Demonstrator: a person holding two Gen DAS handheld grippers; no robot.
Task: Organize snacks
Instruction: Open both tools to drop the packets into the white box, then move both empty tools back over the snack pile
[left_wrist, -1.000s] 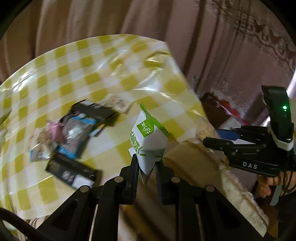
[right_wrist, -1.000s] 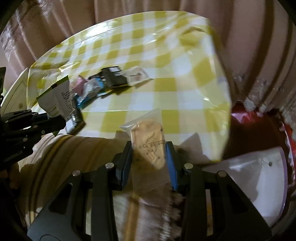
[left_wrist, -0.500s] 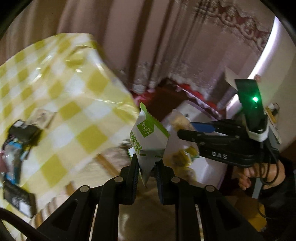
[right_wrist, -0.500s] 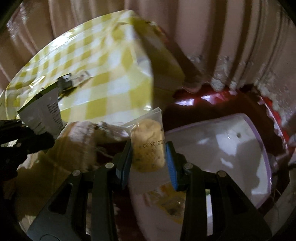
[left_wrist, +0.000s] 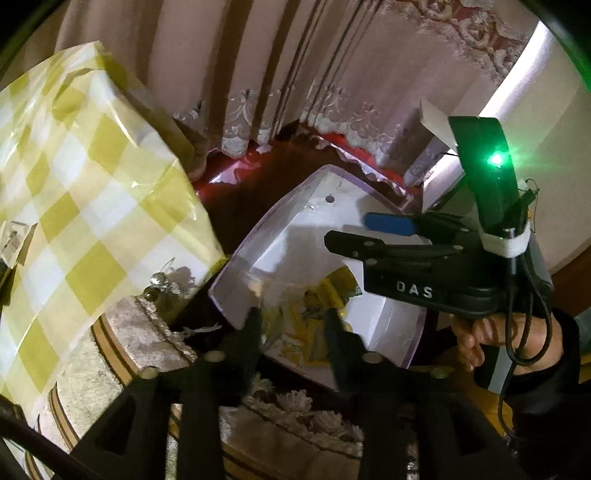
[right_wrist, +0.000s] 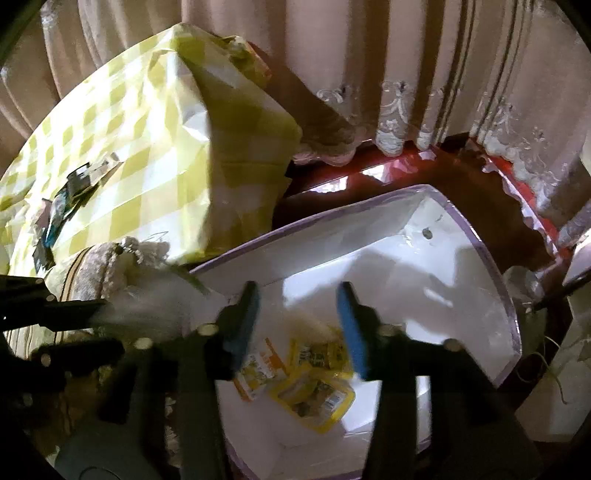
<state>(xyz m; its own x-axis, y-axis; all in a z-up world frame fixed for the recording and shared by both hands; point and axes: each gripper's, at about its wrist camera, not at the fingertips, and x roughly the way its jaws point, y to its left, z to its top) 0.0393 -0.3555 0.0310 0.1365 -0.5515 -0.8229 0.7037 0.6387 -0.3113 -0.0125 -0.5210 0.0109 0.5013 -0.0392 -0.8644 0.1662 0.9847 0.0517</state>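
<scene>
A white bin with a purple rim (left_wrist: 258, 236) (right_wrist: 369, 210) stands below both grippers, beside the table. Yellow snack packets (right_wrist: 314, 391) (left_wrist: 310, 321) and an orange-and-white packet (right_wrist: 258, 365) lie on its floor. My left gripper (left_wrist: 293, 325) (right_wrist: 99, 325) hangs over the bin's near-left corner, its jaws opening, with nothing pressed between them. The white-and-green packet (right_wrist: 155, 291) is a blur in the air at the bin's left rim, just off the left fingers. My right gripper (right_wrist: 297, 328) (left_wrist: 351, 230), with blue pads, is over the bin, its jaws opening. A pale blur (right_wrist: 310, 321) shows below them.
The table with the yellow-checked cloth (left_wrist: 92, 184) (right_wrist: 147, 147) is to the left, and several snack packets (right_wrist: 66, 199) still lie on it. A fringed cushion (left_wrist: 147, 332) (right_wrist: 96, 266) sits between table and bin. Curtains (left_wrist: 258, 74) hang behind. A hand (left_wrist: 491, 332) holds the right gripper.
Both grippers swung right from the table to above the bin. Both let go: the white-and-green packet left the left jaws and the cookie packet left the right jaws.
</scene>
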